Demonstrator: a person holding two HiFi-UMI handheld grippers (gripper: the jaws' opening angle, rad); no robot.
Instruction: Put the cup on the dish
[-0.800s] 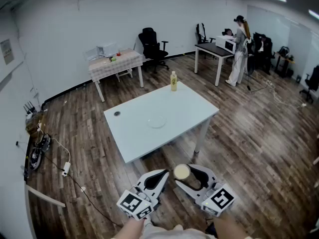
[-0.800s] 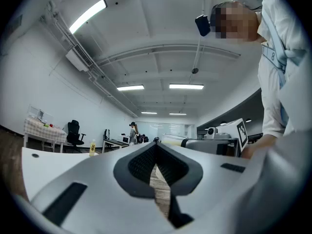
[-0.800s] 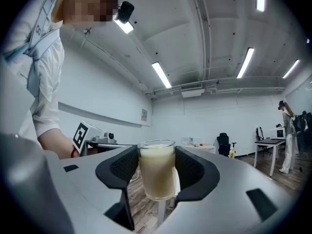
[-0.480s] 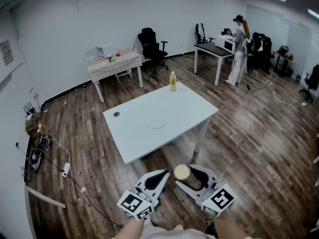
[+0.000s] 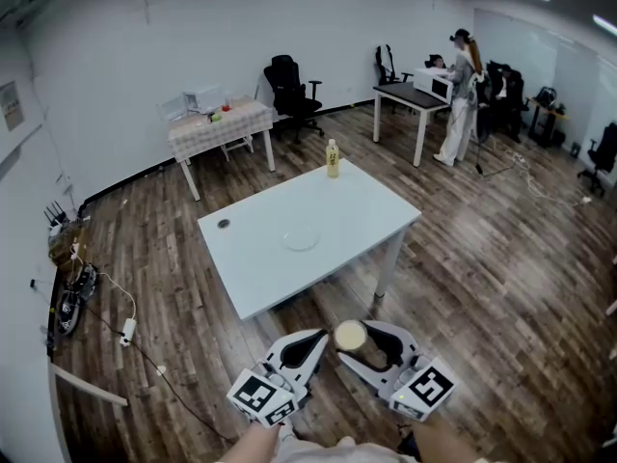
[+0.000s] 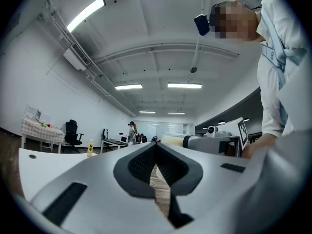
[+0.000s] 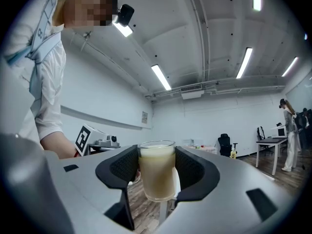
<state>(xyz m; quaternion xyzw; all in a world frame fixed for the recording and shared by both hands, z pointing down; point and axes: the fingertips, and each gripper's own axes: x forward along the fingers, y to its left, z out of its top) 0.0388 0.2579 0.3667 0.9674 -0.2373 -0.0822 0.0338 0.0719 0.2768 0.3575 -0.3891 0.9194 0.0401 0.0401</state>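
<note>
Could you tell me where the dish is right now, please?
In the head view, the dish lies near the middle of the white table, with the bottle at the table's far corner behind it.

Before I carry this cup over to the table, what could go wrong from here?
1. The cup in the right gripper is open-topped and nearly full of pale liquid, so a jolt or tilt on the way could spill it.
2. The dish is clear and faint against the pale table, so you could set the cup down off its centre.
3. The jaws press only on smooth glass sides, so the cup might slip.
</note>
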